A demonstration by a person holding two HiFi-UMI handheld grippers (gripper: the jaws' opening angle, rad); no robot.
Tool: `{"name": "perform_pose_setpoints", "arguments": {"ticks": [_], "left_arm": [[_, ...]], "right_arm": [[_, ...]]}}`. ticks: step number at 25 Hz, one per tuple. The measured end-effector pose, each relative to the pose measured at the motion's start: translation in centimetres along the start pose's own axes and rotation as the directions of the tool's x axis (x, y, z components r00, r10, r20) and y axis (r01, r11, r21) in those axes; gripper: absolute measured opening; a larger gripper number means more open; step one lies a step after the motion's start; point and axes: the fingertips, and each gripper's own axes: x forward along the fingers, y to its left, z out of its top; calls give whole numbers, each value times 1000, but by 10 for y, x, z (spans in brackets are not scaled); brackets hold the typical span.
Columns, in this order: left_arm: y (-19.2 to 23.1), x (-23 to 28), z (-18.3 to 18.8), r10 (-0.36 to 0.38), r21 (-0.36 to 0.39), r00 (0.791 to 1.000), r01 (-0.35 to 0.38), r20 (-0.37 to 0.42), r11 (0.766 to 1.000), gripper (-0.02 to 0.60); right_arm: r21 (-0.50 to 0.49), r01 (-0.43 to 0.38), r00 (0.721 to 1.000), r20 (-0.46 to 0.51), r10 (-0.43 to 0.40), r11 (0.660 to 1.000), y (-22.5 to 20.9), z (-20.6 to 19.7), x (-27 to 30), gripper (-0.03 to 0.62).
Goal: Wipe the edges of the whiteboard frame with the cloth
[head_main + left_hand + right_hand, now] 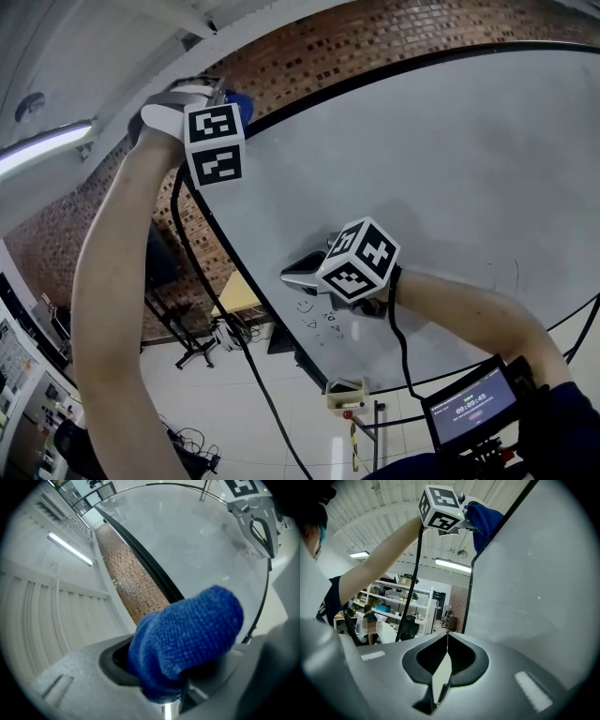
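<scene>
A blue cloth (187, 639) fills the jaws of my left gripper (173, 667), which is shut on it. In the head view that gripper (223, 94) is raised to the upper left, and the cloth (240, 105) sits against the black frame (281, 111) of the whiteboard (422, 169). The frame (150, 569) runs away ahead of the cloth. My right gripper (298, 272) is lower down, close to the board's face, shut with nothing in it. Its own view shows the jaws (447, 632) closed, with the frame (469, 597) and the cloth (485, 520) above.
A brick wall (309, 56) lies behind the board's edge. A black cable (197, 272) hangs from the left gripper. Small marker scribbles (323, 323) are on the board. A small screen (469, 405) sits by my right forearm. Shelves and a seated person (370, 620) are farther off.
</scene>
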Motion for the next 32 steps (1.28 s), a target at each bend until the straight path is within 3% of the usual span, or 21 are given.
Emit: {"name": "perform_pose_setpoints", "arguments": {"ticks": [9,17,22,24,27,32], "left_arm": [[45,-4,68,19,0,999,-19,44,1000,202],[76,-8,105,30,-81,997,-24,70,996,201],[102,-23,146,84,-133,994,-74,76,988,203],[126,-37,169,112,-241,987,-83,112,967,206],[162,-60,194,167,-446,968,-69,184,892,209],[153,-83,237,243,-597,937,-47,252,801,209]], "right_arm": [[18,40,999,-7,-40,999,-8,-15,-76,11],[65,127,992,-21,-126,990,-30,-32,-145,11],[73,150,989,-4,-150,986,-26,-39,-197,12],[79,159,987,2,-160,984,-23,-37,-227,11],[86,173,985,5,-175,981,-22,-26,-267,11],[107,182,983,5,-184,977,-21,-54,-287,11]]}}
